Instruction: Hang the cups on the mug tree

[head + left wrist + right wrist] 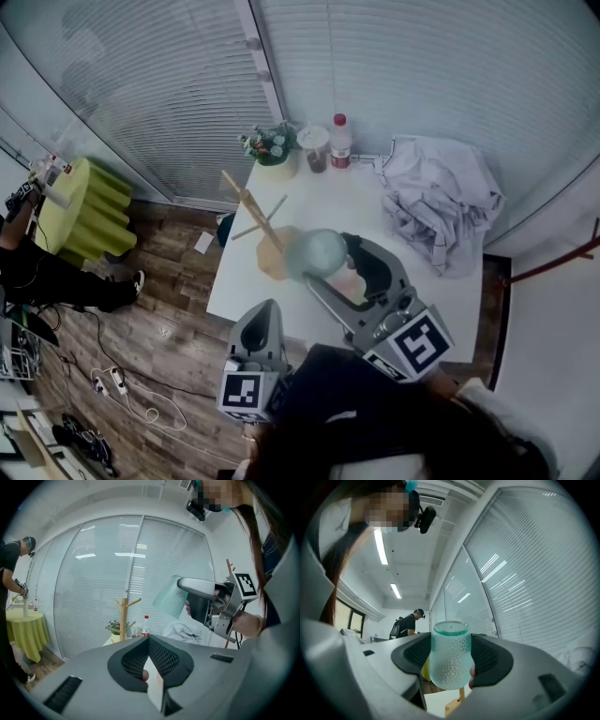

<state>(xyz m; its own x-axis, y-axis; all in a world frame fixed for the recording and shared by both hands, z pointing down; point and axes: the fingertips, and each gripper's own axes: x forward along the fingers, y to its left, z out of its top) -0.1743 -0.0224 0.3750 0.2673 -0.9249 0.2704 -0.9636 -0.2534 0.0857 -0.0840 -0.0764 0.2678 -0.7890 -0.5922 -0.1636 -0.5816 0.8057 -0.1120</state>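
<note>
Right gripper [450,667] is pinching the pale green cup [450,654] between both jaws, and the cup's long axis is running crosswise to them, rim toward the top of that view. From the left gripper view the cup is sitting tilted in the air above the white table [427,295], near the wooden mug tree [261,223]. Left gripper [149,663] jaws are pressing together, empty.

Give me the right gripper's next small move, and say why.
Probably ease the cup toward the mug tree's nearest bare peg. The right gripper is shut on it, held above the table just beside the tree, and no peg carries a cup.
</note>
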